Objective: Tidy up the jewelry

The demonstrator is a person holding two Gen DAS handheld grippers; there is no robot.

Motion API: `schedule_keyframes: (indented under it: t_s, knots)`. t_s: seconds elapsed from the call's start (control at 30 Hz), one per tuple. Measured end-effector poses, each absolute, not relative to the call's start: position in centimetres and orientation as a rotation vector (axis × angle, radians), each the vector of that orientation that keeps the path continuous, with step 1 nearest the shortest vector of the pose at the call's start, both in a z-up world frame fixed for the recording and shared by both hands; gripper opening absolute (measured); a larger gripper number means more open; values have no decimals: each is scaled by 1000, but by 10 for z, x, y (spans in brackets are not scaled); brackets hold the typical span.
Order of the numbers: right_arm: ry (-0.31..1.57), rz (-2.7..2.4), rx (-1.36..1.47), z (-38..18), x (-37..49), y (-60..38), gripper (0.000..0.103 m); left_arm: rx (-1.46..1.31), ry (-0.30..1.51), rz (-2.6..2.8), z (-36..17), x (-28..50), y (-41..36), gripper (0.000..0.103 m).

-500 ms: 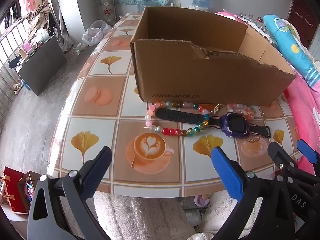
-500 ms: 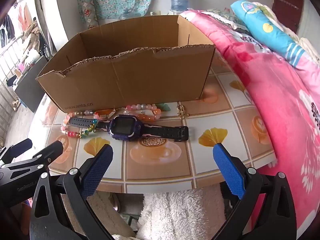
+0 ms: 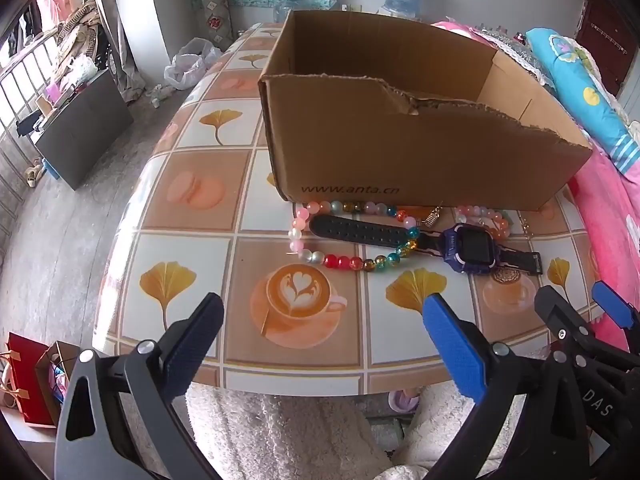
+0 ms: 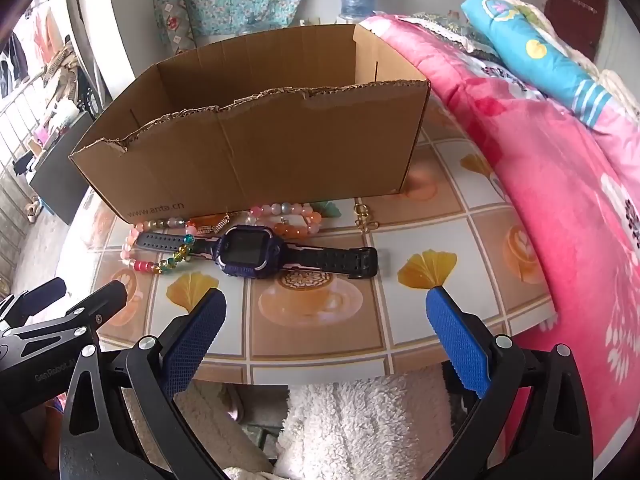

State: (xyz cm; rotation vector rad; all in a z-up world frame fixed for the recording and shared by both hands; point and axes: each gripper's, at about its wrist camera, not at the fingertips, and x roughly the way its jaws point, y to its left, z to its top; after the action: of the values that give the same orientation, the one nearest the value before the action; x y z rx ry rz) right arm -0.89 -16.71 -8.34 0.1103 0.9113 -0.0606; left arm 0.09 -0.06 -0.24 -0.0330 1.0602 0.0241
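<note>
A purple watch [image 3: 470, 249] [image 4: 249, 253] with black straps lies flat on the table, in front of an open cardboard box [image 3: 400, 152] [image 4: 260, 160]. One strap runs through a loop of multicoloured beads [image 3: 344, 262] [image 4: 160, 266]. A pink-orange bead bracelet [image 3: 486, 216] [image 4: 288, 220] and a small gold clasp [image 4: 363, 216] lie against the box's front wall. My left gripper [image 3: 324, 326] hangs open over the near table edge, nothing between its fingers. My right gripper [image 4: 326, 320] is open too, short of the watch, and empty.
The table [image 3: 192, 196] has a tiled cloth with coffee-cup and leaf prints. A pink quilt [image 4: 560, 184] and a blue pillow [image 4: 532, 56] border it on the right. White fleece [image 4: 360, 428] lies below the near edge. Gift bags [image 3: 28, 376] stand on the floor at left.
</note>
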Motion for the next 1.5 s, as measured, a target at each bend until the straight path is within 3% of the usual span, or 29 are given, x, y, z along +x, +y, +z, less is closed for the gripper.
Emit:
schedule_keyframes:
  t_s: [1.5]
  knots:
    - [910,-53,129,-81,-7,-166,97,-31,1060,29,-7,1,4,98]
